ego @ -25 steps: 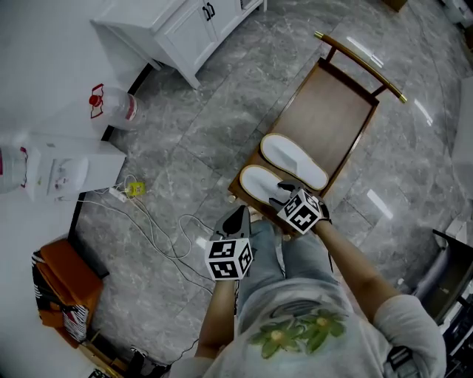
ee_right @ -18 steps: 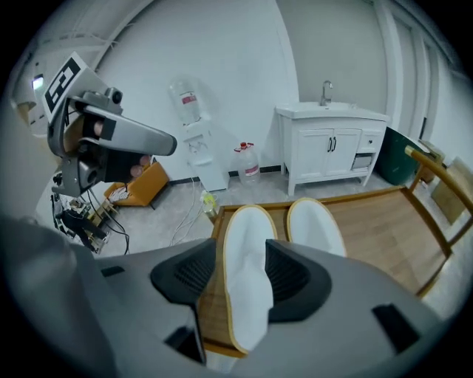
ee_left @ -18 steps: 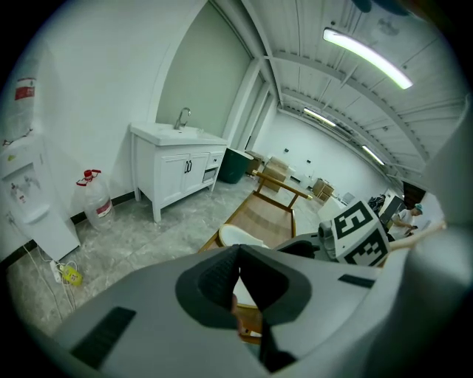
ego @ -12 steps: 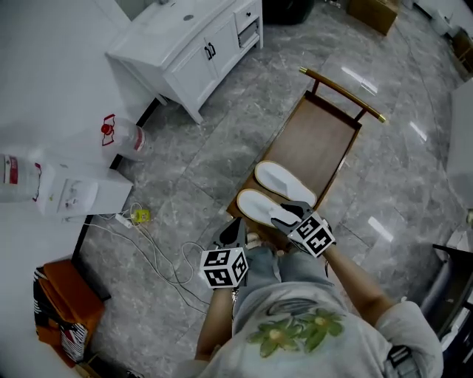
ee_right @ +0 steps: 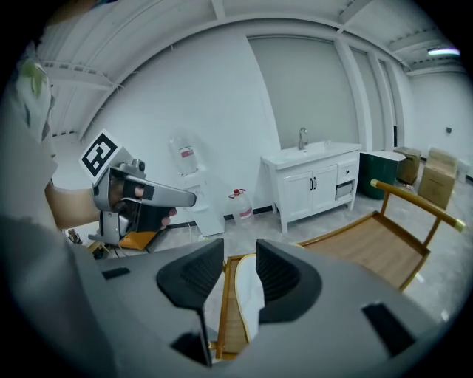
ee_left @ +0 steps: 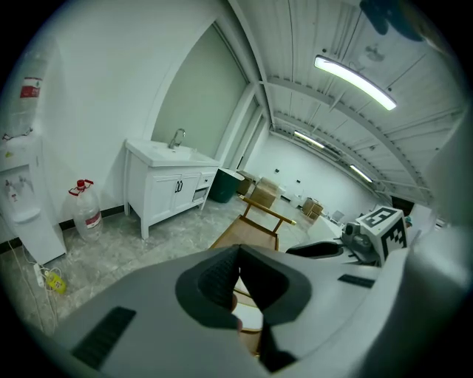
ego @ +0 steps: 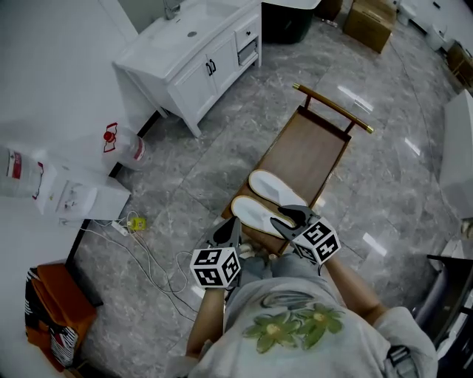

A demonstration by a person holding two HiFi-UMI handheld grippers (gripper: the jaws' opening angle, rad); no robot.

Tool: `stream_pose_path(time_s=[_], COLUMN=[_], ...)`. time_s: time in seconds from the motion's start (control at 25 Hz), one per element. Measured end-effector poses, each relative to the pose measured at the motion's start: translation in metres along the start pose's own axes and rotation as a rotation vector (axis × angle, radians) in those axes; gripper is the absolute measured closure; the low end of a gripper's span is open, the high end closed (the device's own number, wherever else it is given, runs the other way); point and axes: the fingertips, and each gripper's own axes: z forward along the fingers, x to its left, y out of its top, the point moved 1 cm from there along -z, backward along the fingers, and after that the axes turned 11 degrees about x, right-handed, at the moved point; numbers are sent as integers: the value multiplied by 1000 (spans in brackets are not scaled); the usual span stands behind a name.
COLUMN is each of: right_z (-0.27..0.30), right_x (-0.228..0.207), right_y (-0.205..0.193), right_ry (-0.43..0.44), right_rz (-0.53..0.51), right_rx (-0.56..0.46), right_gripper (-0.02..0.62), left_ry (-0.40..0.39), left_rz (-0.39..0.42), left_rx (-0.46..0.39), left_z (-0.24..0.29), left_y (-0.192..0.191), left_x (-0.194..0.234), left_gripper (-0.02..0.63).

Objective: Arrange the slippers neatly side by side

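Observation:
Two white slippers lie side by side on a wooden chair seat [ego: 307, 151]: the far slipper [ego: 278, 189] and the near slipper [ego: 255, 213]. My right gripper [ego: 290, 218] hovers over the seat's front edge by the near slipper's end. Its jaws are closing with nothing between them. In the right gripper view, the right gripper [ee_right: 238, 249] shows a gap, and the near slipper [ee_right: 251, 299] lies beyond it. My left gripper [ego: 228, 235] hangs off the chair's front left corner. In its own view the left gripper [ee_left: 239, 252] has its pads touching and holds nothing.
A white vanity cabinet [ego: 194, 57] stands at the back left. A water jug [ego: 126, 148] and a water dispenser [ego: 63, 193] stand by the left wall. Cables [ego: 151, 255] trail on the grey marble floor. An orange bag [ego: 48, 314] is at bottom left, a cardboard box [ego: 372, 18] far back.
Both grippers have drawn back from the slippers toward the person's body. The right gripper has left the near slipper's end. The slippers stay side by side on the seat.

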Motion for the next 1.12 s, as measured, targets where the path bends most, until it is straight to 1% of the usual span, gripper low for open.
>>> stream_pose_path(time_s=[0.16,0.28,0.4,0.44,0.64,0.84,1.12], right_z=[-10,-12,-12,-12,-18,-23,-28], right_x=[0,0,0,1,10,13,18], right_y=[-3,-8,-14,-15,-12,-10,-7], right_ry=[-6,-13,-20,-14,47,44,38], right_rz=[23,41,68,79,108,95,65], right_rx=[-17,-22,-4,-3,-37,-57,-59], right_gripper=[477,524,580,588,589,589,591], left_ry=[-18,-25,-31,-32,-38,-41,-43], left_rz=[28,37,39,42,48,53,56], left_rx=[-9,-16,-10,-8,0,4,9], left_z=[-2,-4,-5,-5,-7,-7,-10], left_y=[5,6,3,2,-4,-7,-12], left_x=[-11,-14,-16,-18,-23,-27,-31], left_gripper=[591,591,591,591,591,591,591])
